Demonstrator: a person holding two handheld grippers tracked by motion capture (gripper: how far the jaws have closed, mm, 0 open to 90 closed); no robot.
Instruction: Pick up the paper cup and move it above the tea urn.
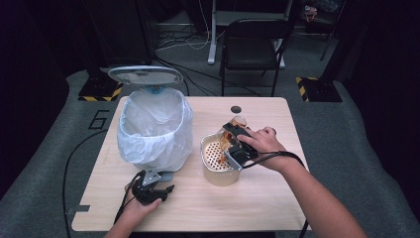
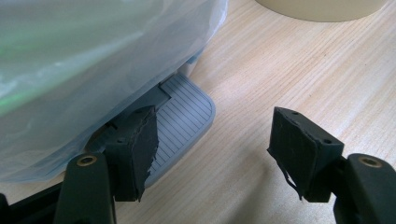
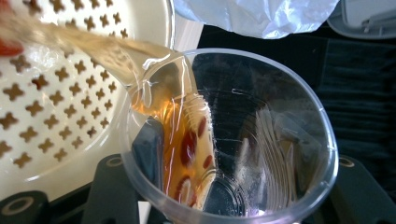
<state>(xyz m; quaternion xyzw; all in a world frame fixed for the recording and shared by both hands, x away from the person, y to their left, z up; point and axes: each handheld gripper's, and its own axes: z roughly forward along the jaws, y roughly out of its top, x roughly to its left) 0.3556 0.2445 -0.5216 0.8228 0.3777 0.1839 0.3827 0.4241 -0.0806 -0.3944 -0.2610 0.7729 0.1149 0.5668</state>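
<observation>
Cup (image 3: 261,140) in rt claw (image 1: 236,141), tipped over strainer (image 1: 214,152).

So the bin (image 1: 155,126) with its bag sits at about 9 o'clock on the table (image 1: 257,198), lid (image 1: 145,75) tipped up behind it at 12. Its pedal (image 1: 159,175) sticks out at the bin's 6 o'clock, and the left gripper (image 1: 157,188) rests right on that side, one jaw against the pedal. The strainer pot (image 1: 218,161) stands at the bin's 3 o'clock, just beside it. The cup (image 1: 236,124) is tilted over the pot's rim from 1 o'clock, held in the right gripper (image 1: 237,141).
</observation>
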